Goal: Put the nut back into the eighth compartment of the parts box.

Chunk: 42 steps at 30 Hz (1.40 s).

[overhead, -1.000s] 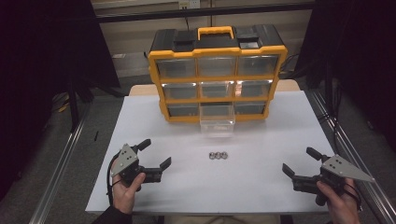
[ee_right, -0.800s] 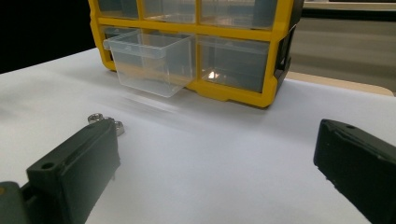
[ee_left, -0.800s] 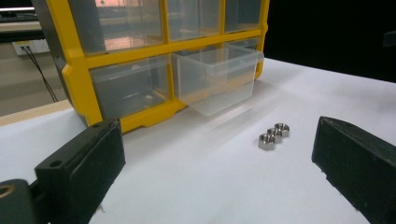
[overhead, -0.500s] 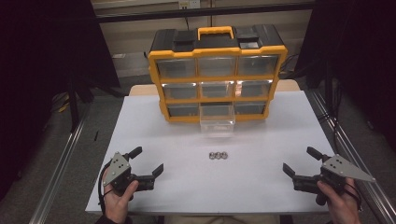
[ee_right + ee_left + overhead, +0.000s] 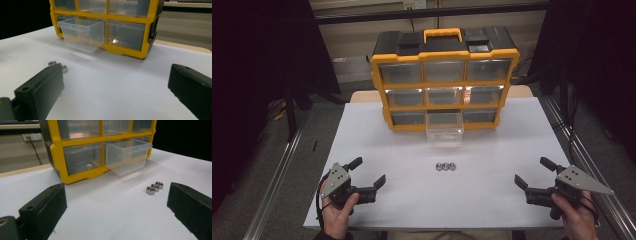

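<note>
Three steel nuts (image 5: pixel 445 166) lie in a short row on the white table top (image 5: pixel 492 150), also seen as nuts (image 5: pixel 154 187) and nuts (image 5: pixel 61 67). Behind them stands a yellow and black drawer organiser (image 5: pixel 444 75) with its bottom middle clear drawer (image 5: pixel 444 131) pulled out; the drawer (image 5: pixel 127 155) looks empty. My left gripper (image 5: pixel 367 171) rests low at the table's front left, open, nothing between its jaws. My right gripper (image 5: pixel 534 172) rests at the front right, open and empty too.
The organiser (image 5: pixel 82 150) carries a yellow handle (image 5: pixel 442 34) on top. Metal rails (image 5: pixel 279 175) run along both sides of the table. A bottom drawer (image 5: pixel 82 157) holds a small object.
My left gripper has drawn back toward the front left edge of the table and settled lower. The right gripper and the nuts have stayed put.
</note>
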Available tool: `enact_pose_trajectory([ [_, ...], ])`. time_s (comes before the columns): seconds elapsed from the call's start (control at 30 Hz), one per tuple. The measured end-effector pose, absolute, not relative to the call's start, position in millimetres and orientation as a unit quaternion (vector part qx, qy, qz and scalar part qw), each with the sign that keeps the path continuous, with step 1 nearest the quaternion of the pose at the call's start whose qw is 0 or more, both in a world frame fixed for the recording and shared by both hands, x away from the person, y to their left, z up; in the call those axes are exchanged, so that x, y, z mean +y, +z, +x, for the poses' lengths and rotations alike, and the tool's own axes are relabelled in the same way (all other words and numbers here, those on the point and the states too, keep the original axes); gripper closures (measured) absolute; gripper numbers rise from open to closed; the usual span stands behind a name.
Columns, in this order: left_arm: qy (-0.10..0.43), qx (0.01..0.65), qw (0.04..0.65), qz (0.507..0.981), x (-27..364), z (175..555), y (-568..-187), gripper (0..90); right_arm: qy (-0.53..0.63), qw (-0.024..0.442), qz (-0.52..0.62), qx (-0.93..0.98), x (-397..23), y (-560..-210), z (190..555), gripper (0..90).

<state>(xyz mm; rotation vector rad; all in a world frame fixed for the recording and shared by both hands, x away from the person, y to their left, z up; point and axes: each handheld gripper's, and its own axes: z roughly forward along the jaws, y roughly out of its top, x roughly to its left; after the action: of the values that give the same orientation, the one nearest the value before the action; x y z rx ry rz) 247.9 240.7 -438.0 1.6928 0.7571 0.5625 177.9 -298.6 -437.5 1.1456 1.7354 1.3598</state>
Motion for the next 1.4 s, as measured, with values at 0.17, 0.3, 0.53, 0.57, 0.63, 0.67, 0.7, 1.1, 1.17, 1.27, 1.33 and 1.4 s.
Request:
enact_pose_trajectory([
  [0.17,0.232,0.325,0.568,0.720,241,250,-439,2.6,0.517,0.322,0.438,0.661,-297,-438,179,0.1],
  [0.3,0.229,0.324,0.566,0.723,239,249,-438,2.7,0.519,0.322,0.440,0.658,-298,-437,179,0.1],
  [0.53,0.233,0.320,0.564,0.725,235,250,-435,2.6,0.522,0.321,0.432,0.662,-297,-438,182,0.1],
  [0.57,0.236,0.320,0.561,0.726,233,250,-434,2.6,0.523,0.318,0.431,0.664,-296,-438,181,0.1],
  [0.63,0.233,0.318,0.563,0.727,231,252,-433,2.6,0.522,0.318,0.431,0.664,-296,-437,181,0.1],
  [0.67,0.228,0.320,0.566,0.725,228,253,-433,2.6,0.522,0.317,0.430,0.665,-296,-437,182,0.1],
  [0.7,0.229,0.315,0.561,0.730,226,254,-433,2.6,0.522,0.317,0.430,0.665,-296,-438,182,0.1],
  [1.1,0.202,0.301,0.556,0.748,205,268,-432,2.8,0.522,0.315,0.429,0.666,-295,-438,183,0.1],
  [1.17,0.193,0.299,0.560,0.748,202,271,-432,2.8,0.522,0.317,0.426,0.668,-295,-438,183,0.1],
  [1.27,0.198,0.297,0.559,0.749,197,274,-432,2.8,0.521,0.314,0.426,0.670,-295,-438,183,0.1],
  [1.33,0.203,0.294,0.555,0.751,194,275,-430,2.8,0.521,0.315,0.427,0.669,-295,-438,184,0.1],
  [1.4,0.200,0.292,0.555,0.753,191,277,-429,2.8,0.521,0.315,0.426,0.670,-295,-438,184,0.1],
])
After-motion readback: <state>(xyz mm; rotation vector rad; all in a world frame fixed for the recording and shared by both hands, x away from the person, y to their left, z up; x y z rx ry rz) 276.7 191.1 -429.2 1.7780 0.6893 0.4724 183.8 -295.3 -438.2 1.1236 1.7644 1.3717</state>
